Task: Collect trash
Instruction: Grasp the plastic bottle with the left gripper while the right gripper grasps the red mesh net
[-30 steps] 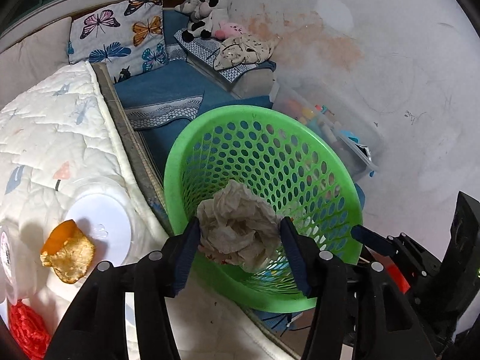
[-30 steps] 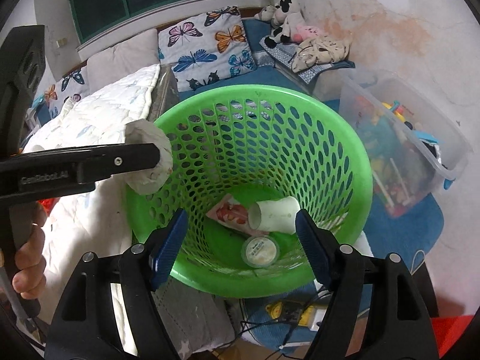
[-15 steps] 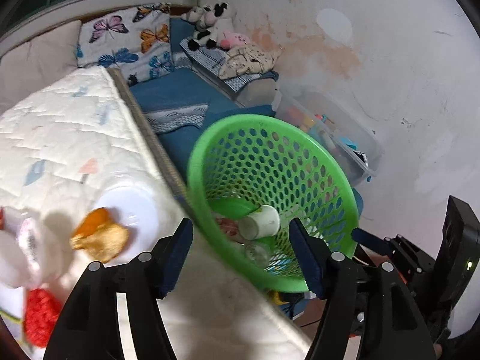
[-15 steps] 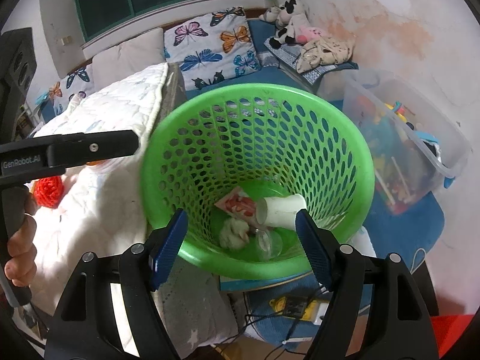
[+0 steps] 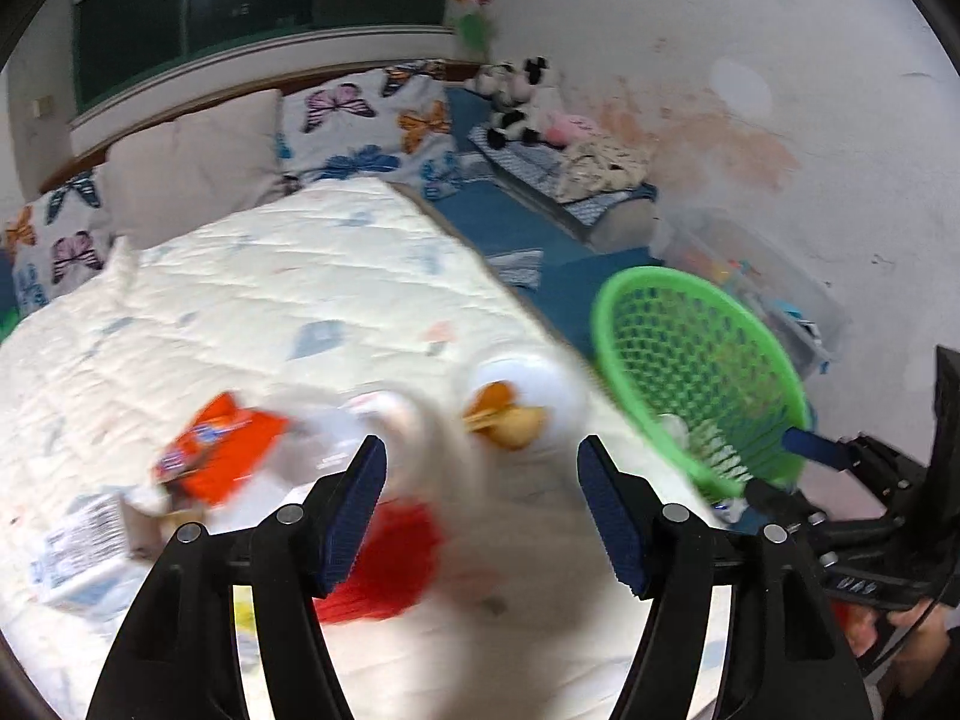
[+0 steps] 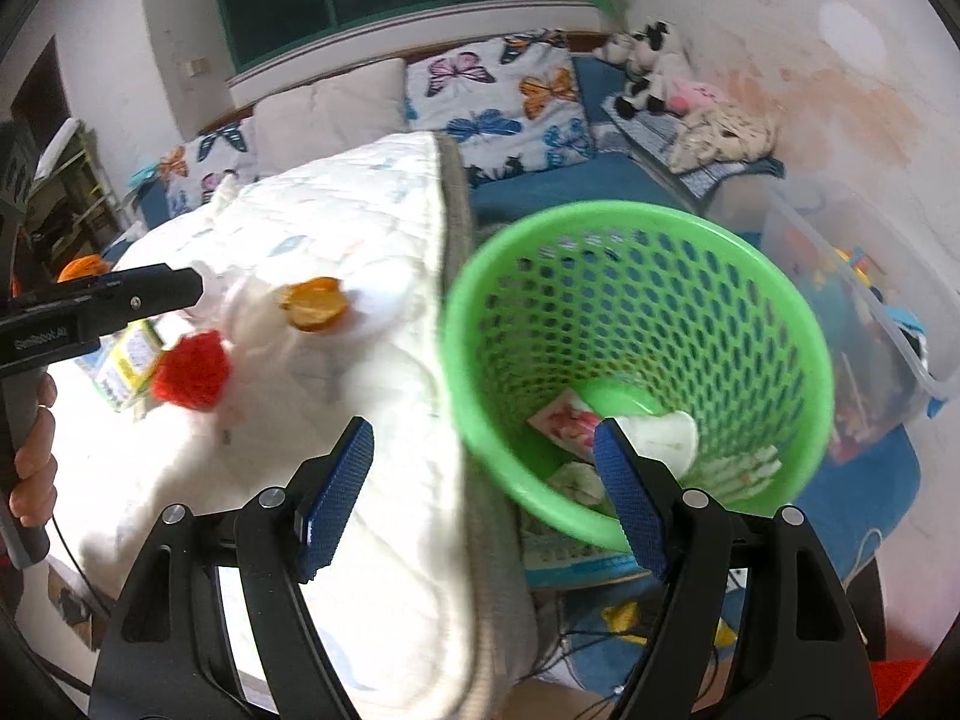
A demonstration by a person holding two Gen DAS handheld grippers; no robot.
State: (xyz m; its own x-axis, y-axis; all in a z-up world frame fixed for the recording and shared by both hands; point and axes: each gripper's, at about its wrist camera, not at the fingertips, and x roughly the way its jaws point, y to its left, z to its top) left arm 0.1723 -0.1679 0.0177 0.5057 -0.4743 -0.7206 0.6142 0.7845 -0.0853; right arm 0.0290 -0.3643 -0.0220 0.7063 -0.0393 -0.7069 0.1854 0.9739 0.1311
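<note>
A green perforated basket (image 6: 636, 324) stands beside the bed; it also shows in the left wrist view (image 5: 696, 372). Inside lie a white cup (image 6: 666, 435), a pink wrapper (image 6: 564, 423) and a crumpled tissue (image 6: 576, 480). On the quilted bed lie an orange peel (image 5: 501, 417) on a white lid, a red net (image 5: 384, 564), an orange packet (image 5: 219, 450) and a small carton (image 5: 72, 546). My left gripper (image 5: 480, 510) is open and empty over the bed trash. My right gripper (image 6: 483, 498) is open and empty at the basket's near rim.
Butterfly pillows (image 6: 498, 96) and plush toys (image 6: 648, 66) sit at the back. A clear storage bin (image 6: 864, 312) stands right of the basket against the stained wall. The mattress edge (image 6: 456, 276) runs next to the basket.
My left gripper let the crumpled tissue drop into the basket, then swung left over the bed trash. The right gripper shifted left toward the mattress edge.
</note>
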